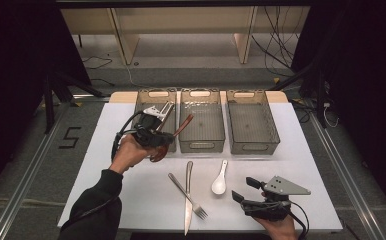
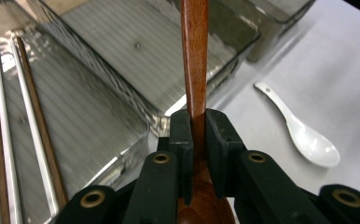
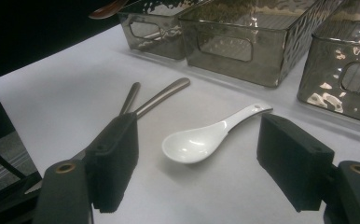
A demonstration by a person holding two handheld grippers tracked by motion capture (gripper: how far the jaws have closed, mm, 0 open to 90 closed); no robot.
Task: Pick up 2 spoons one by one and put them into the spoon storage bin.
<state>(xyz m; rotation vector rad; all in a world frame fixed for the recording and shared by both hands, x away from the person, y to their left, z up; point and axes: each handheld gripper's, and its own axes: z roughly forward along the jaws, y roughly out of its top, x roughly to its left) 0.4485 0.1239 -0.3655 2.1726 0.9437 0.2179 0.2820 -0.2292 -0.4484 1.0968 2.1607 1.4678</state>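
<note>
My left gripper (image 1: 167, 139) hangs over the front of the left bin (image 1: 142, 100), shut on a brown wooden spoon (image 1: 181, 126). In the left gripper view the pads clamp the wooden spoon (image 2: 194, 56) at its neck, and the handle points away over the bins. Several chopsticks (image 2: 10, 130) lie in the left bin. My right gripper (image 1: 245, 189) rests near the table's front right, open. In the right gripper view a white ceramic spoon (image 3: 201, 140) lies on the table in front of its spread jaws, untouched. The white spoon (image 1: 220, 180) lies right of a fork (image 1: 188, 197) and a knife (image 1: 187, 195).
Three grey translucent bins stand side by side at the back of the white table (image 1: 306, 170): the left one, a middle one (image 1: 201, 145) and a right one (image 1: 253, 147). The fork and knife cross each other near the front centre. Dark floor surrounds the table.
</note>
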